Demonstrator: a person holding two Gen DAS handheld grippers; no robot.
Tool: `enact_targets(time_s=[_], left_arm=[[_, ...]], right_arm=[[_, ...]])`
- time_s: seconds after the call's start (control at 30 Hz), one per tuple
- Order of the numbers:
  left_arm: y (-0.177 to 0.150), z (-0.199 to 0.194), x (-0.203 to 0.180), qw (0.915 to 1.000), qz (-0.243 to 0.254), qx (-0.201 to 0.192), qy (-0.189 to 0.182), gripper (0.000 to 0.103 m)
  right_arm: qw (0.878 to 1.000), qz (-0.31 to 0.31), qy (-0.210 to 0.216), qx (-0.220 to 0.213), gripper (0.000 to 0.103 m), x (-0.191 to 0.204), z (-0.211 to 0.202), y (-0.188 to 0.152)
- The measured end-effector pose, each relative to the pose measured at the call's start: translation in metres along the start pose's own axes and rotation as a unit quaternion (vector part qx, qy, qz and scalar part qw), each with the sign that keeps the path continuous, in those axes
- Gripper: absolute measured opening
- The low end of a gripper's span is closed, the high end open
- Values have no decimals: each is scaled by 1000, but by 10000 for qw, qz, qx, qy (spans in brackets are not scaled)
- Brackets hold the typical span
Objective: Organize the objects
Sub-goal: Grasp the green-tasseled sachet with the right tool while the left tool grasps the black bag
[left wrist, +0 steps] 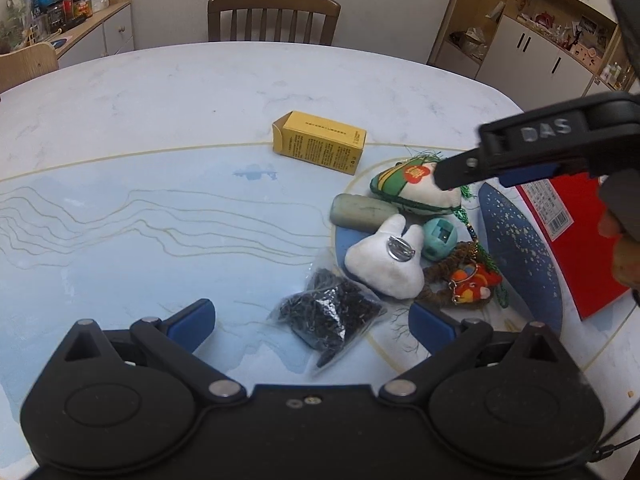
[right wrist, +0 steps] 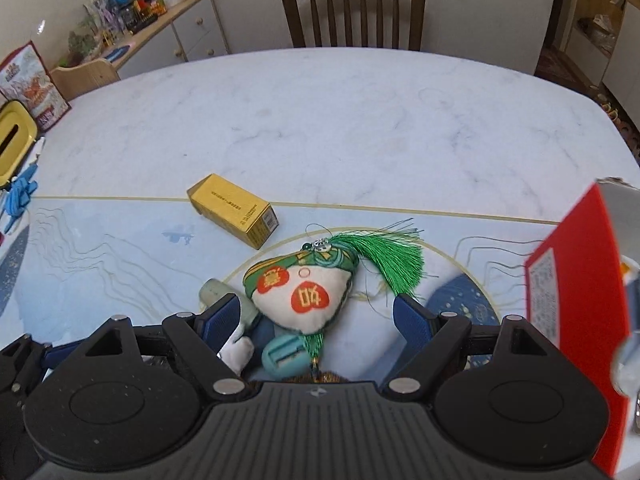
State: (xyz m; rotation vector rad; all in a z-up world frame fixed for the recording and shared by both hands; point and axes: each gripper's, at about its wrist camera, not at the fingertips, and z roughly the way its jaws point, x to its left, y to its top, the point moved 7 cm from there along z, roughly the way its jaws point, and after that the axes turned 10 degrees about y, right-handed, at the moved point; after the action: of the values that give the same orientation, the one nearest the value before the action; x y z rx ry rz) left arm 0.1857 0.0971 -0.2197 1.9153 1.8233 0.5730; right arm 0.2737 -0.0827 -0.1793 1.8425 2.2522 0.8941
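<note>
Right gripper (right wrist: 316, 312) hovered spread wide over the green-and-white sachet (right wrist: 300, 290), which lay on the worktop (right wrist: 320, 120) among a clutter of trinkets beside the red box (right wrist: 576, 304). Left gripper (left wrist: 312, 324) also gaped, near the bag of dark bits (left wrist: 328, 320). That sachet looked soft, light and squashy; its padded middle seemed the best hold, not the slippery green tassel (right wrist: 390, 262).

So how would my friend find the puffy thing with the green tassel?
Start at the yellow cardboard box lying on the pale marble table. Just nearer the camera, between the open right gripper fingers, lies a heart-shaped white-and-green cloth sachet. Unlike the plain white plush toy and teal round toy beside it, it has a green tassel and red patches.
</note>
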Motion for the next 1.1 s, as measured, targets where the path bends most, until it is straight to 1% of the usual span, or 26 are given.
enact_targets(time_s=[0.23, 0.4, 0.43, 0.57, 0.6, 0.63, 0.7, 0.8, 0.9, 0.97, 1.03, 1.07, 1.1], left_arm=[[1, 5, -4, 9999, 120, -90, -4, 102], [-1, 10, -6, 9998, 204, -80, -39, 101], [-1, 10, -7, 9997, 224, -78, -24, 98], [-2, 12, -8, 9995, 286, -109, 17, 92], [-2, 11, -8, 9995, 298, -128, 16, 89], [-1, 11, -8, 9994, 311, -147, 22, 85], [-1, 10, -9, 9993, 321, -173, 25, 82], [-1, 10, -9, 9993, 328, -172, 36, 78], [0, 10, -10, 9994, 294, -170, -21, 68], [0, 9, -9, 9994, 311, -168, -26, 66], [0, 8, -9, 9994, 309, -170, -73, 59], [1, 8, -9, 9994, 289, -173, -91, 58], [1, 8, -9, 9994, 270, -174, -94, 53]], right_arm=[[9999, 95, 86, 104, 84, 3, 21, 6], [9998, 91, 94, 163, 84, 3, 31, 6], [9997, 91, 112, 179, 84, 3, 33, 5], [9997, 129, 141, 160, 84, 2, 36, 5], [9997, 152, 150, 155, 84, 2, 36, 5], [9996, 166, 156, 149, 82, 2, 37, 6], [9995, 170, 185, 177, 73, 2, 38, 5], [9996, 145, 172, 182, 71, 3, 39, 4], [9995, 185, 185, 157, 69, 2, 37, 4], [9995, 192, 183, 152, 67, 2, 37, 3], [9996, 180, 151, 131, 65, 3, 36, 3], [9997, 172, 127, 120, 65, 3, 35, 3], [9997, 173, 104, 103, 64, 3, 34, 3]])
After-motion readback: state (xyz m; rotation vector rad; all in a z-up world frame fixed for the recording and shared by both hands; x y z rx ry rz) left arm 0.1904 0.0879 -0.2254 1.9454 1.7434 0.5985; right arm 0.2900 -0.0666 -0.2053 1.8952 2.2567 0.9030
